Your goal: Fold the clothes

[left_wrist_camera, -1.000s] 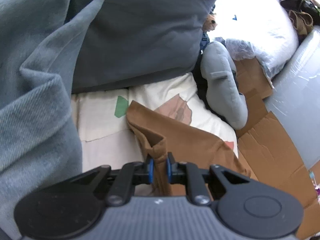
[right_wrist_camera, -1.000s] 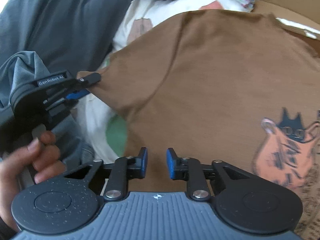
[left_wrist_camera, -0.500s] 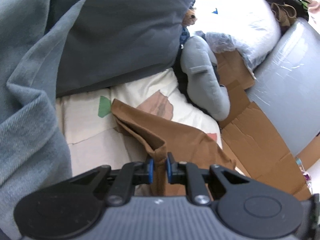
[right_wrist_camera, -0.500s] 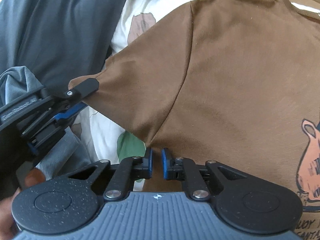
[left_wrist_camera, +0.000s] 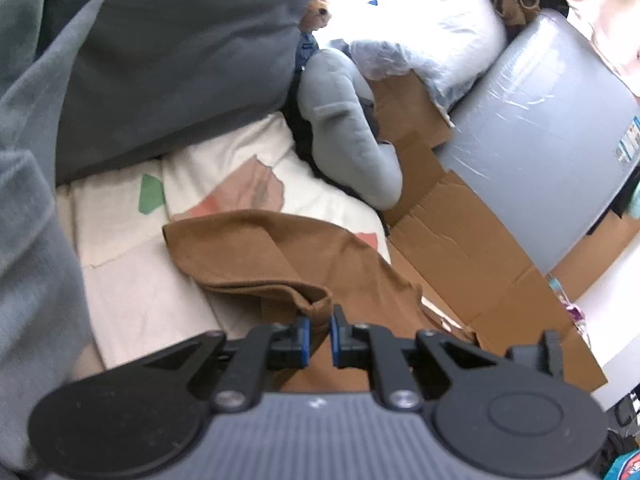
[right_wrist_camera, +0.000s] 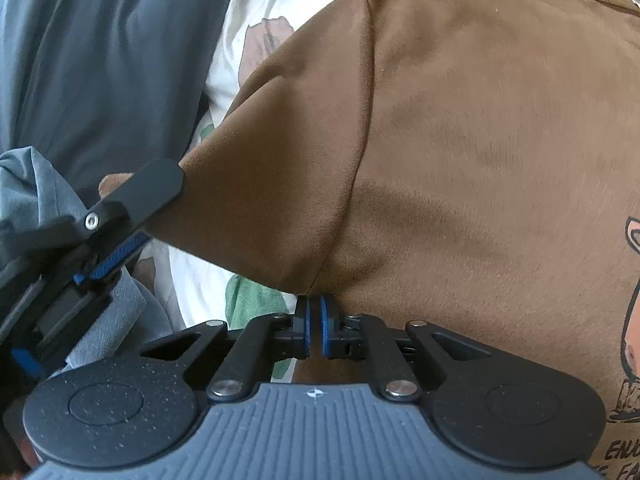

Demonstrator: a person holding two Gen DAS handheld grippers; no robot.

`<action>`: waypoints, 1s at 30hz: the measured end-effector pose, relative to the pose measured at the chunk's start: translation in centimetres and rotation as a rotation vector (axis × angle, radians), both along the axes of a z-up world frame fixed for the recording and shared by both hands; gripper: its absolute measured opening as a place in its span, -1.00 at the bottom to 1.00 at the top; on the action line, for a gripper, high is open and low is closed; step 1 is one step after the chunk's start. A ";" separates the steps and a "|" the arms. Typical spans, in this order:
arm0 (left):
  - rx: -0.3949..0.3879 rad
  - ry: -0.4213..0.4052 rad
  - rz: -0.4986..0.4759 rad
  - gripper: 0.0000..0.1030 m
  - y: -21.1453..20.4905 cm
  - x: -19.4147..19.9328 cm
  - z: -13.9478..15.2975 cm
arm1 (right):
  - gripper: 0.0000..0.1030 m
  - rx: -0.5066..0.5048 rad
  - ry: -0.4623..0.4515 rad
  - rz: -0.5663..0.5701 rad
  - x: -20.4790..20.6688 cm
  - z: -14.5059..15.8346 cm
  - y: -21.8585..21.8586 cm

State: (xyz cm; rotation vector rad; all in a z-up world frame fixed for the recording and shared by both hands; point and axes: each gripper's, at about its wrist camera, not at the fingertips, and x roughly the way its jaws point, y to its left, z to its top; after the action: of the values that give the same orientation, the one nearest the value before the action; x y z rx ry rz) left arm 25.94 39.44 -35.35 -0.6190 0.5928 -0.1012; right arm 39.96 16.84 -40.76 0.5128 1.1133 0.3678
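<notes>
A: From my feed on the left wrist view I log a dark grey blanket [left_wrist_camera: 180, 52] across the top, lying over a cream bedsheet [left_wrist_camera: 132, 280] printed with green and pink patches.

B: Confirmed on my side; the same blanket [right_wrist_camera: 104, 64] and sheet [right_wrist_camera: 240, 32] fill the upper left of the right wrist view.

A: I also note a grey plush toy [left_wrist_camera: 344, 128] just beside the sheet's edge, flattened cardboard [left_wrist_camera: 472, 264] below it, a white plastic-wrapped pillow [left_wrist_camera: 424, 32] behind, and a grey wrapped panel [left_wrist_camera: 552, 128] at right.

B: A lighter grey-blue cloth [left_wrist_camera: 28, 216] hangs along the left edge. Its kind I cannot tell.
</notes>
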 end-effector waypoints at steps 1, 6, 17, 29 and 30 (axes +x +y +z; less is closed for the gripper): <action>-0.005 0.001 -0.005 -0.80 -0.2 -0.1 -0.1 | -0.94 0.005 0.000 -0.002 -0.1 -0.1 -0.1; -0.010 0.006 -0.043 -0.81 -1.3 -0.4 -0.1 | -0.91 0.032 -0.012 -0.017 -0.7 -0.8 -0.6; -0.069 0.026 -0.126 -0.29 -3.2 -0.4 -1.0 | -0.84 0.095 -0.020 -0.036 -1.1 -1.7 -1.5; -0.028 0.041 0.009 -0.05 -0.2 -4.3 -1.3 | -0.24 -0.044 -0.038 0.102 -2.8 1.3 -2.4; -0.019 0.055 0.028 -0.05 0.1 -4.5 -1.6 | -0.24 -0.057 -0.040 0.108 -2.7 1.5 -2.6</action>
State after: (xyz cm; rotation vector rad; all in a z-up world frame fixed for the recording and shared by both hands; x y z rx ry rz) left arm 21.48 39.51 -36.96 -0.6496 0.6369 -0.0632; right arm 37.21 14.27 -39.22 0.3946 1.1125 0.4370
